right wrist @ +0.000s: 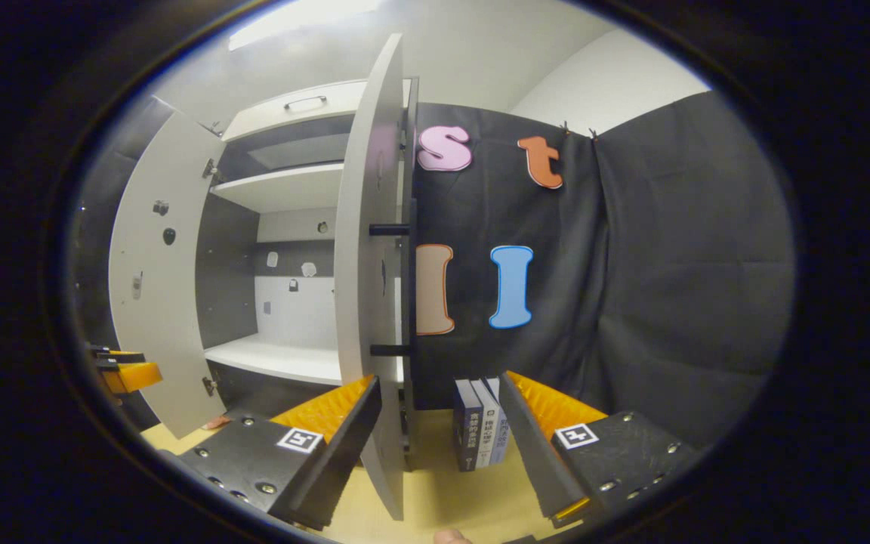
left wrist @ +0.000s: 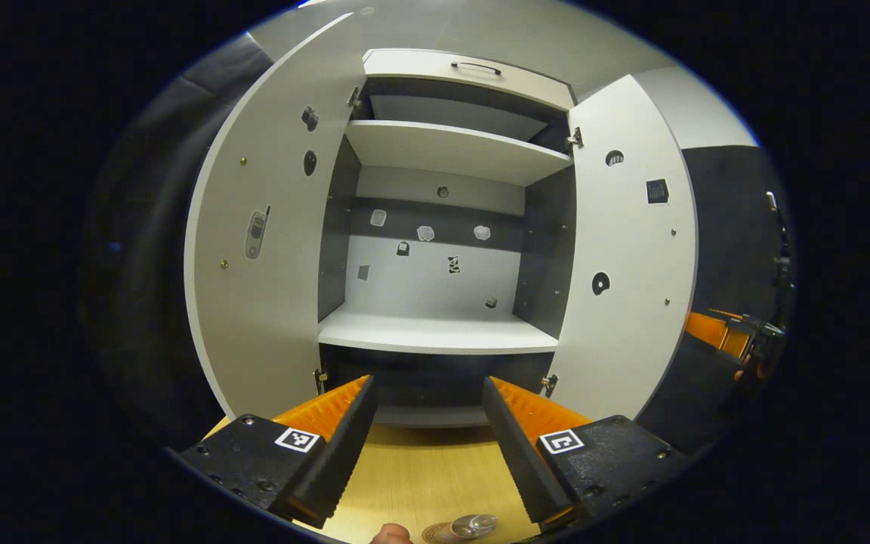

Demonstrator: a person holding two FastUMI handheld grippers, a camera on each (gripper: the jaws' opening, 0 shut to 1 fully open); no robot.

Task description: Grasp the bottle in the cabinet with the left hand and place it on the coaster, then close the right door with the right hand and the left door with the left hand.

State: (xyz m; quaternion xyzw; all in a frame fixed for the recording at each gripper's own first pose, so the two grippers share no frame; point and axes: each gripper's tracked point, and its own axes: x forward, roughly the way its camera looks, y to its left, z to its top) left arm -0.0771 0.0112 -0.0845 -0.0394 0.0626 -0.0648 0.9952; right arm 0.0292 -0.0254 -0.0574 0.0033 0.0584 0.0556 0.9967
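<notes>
The cabinet [left wrist: 435, 332] stands with both doors swung wide and its shelves bare. In the left gripper view my left gripper [left wrist: 429, 381] is open in front of the lower shelf, holding nothing. Below it, at the table's near edge, the top of a clear bottle [left wrist: 474, 523] shows on a round coaster [left wrist: 435, 534]. The left door [left wrist: 269, 249] and right door [left wrist: 624, 279] flank the opening. In the right gripper view the right door [right wrist: 367, 302] is edge-on, its lower edge between the fingers of my open right gripper [right wrist: 441, 381], close to the left finger. Its dark handle [right wrist: 390, 287] points right.
Several books [right wrist: 480, 431] stand upright on the wooden table [right wrist: 442, 483], just right of the right door. The left gripper [right wrist: 125, 374] shows far left in the right gripper view, the right gripper [left wrist: 737, 332] far right in the left one. A fingertip [left wrist: 390, 535] pokes in.
</notes>
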